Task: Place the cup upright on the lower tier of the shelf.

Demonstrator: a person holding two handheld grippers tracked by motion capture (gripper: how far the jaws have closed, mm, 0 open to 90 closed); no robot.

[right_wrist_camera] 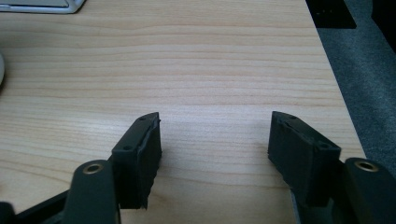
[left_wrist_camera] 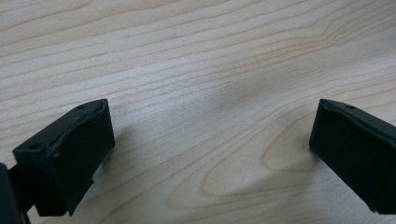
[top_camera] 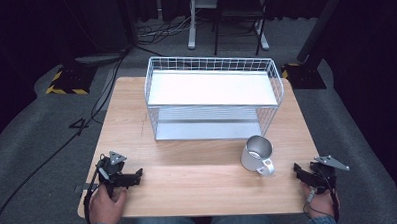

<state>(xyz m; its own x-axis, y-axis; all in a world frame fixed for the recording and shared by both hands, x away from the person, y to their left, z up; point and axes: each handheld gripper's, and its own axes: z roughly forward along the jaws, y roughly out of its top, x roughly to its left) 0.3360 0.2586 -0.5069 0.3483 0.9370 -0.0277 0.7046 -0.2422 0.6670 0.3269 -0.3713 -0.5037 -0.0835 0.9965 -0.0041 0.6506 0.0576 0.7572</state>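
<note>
The silver cup is standing on the wooden surface, near the wire rack. The left gripper and right gripper are resting apart from it, jaws spread wide, gripping nothing.

No readable text, labels, brands or numbers on anything, yellow-and-black hazard stripes on a floor base

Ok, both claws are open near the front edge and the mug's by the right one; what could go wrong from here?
1. The mug has its handle turned toward the front edge; a sideways bump from the right claw could tip or spin it.
2. It stands close to the wire rack, so lifting it may clip the rack's front wires.
3. The left claw sits far off, so it can hardly help steady the mug.
</note>
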